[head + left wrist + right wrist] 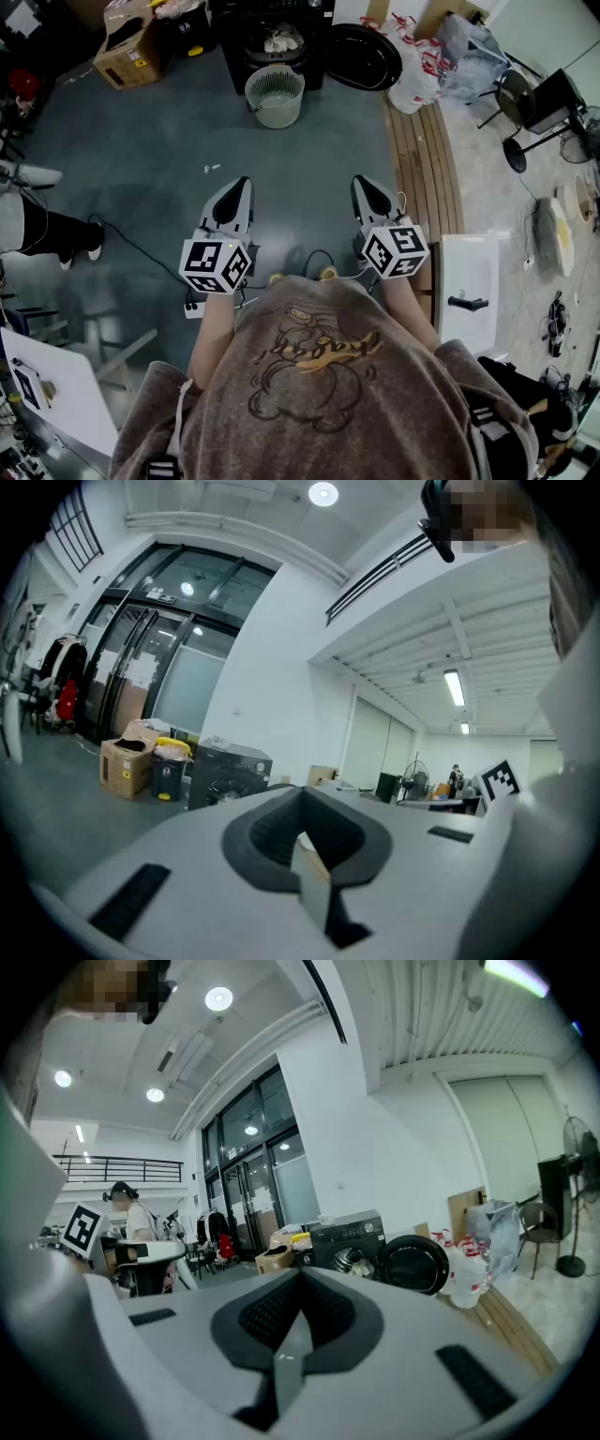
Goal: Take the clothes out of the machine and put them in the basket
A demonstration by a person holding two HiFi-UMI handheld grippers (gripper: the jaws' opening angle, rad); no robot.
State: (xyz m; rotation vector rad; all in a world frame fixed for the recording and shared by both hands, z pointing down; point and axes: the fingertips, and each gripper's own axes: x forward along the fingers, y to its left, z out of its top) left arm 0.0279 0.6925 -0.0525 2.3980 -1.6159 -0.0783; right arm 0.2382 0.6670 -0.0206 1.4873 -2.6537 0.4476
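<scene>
Sweatshirt in brown fills the bottom of the head view, and from it two arms reach forward, each holding a gripper over the blue-grey floor. The left gripper has its jaws pressed together with nothing between them; its own view shows the dark pads meeting in one seam. The right gripper is the same, jaws closed and empty, tilted slightly down. The two sit side by side and apart, both pointing towards the far end of the room.

To the right of the person stands a white cabinet with a black handle, beside a strip of wooden planks. At the left edge a person's legs show.

Well ahead of the grippers, a pale round basket stands on the floor, just in front of the black washing machine. The machine's round door hangs open to the right, and light-coloured clothes lie inside the drum. A cardboard box sits left of the machine, and white bags right of the door.
</scene>
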